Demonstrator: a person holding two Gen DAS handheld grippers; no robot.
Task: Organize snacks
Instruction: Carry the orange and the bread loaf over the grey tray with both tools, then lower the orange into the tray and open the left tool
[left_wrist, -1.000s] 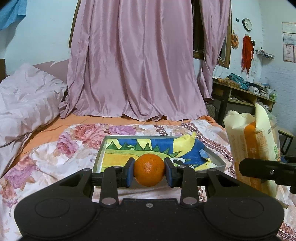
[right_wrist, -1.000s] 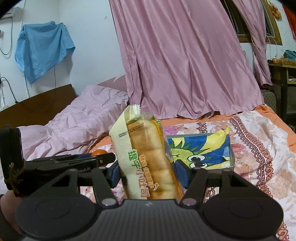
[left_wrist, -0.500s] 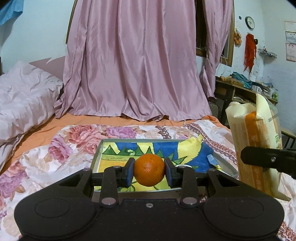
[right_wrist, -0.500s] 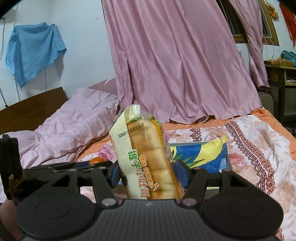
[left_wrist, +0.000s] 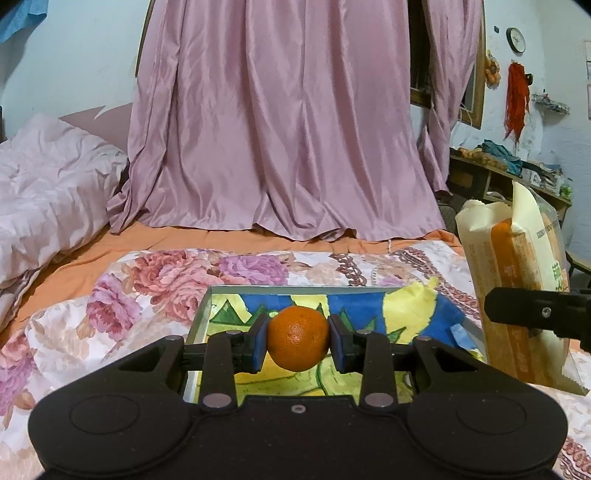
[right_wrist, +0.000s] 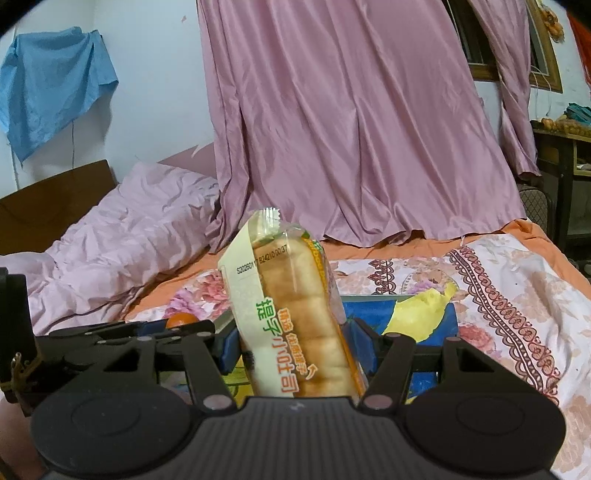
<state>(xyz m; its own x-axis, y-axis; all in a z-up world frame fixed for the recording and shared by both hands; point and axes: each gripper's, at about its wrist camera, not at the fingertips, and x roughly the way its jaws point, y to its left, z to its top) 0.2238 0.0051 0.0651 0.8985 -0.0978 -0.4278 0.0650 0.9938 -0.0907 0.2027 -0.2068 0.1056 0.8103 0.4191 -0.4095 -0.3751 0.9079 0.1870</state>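
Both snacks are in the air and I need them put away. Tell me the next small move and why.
Probably lower the left tongs and set the orange down in the tray. The orange is pinched between the blue pads right over the tray's open floor, while the bread pack sits upright in the right tongs beside it.

This is a bedroom in a home. A bed (left_wrist: 92, 266) with a floral sheet (left_wrist: 177, 280) and a rumpled pink quilt (right_wrist: 122, 251) sits below long pink curtains (left_wrist: 280, 129); a wall clock (left_wrist: 516, 36) and a cluttered shelf (left_wrist: 506, 166) line the far wall.
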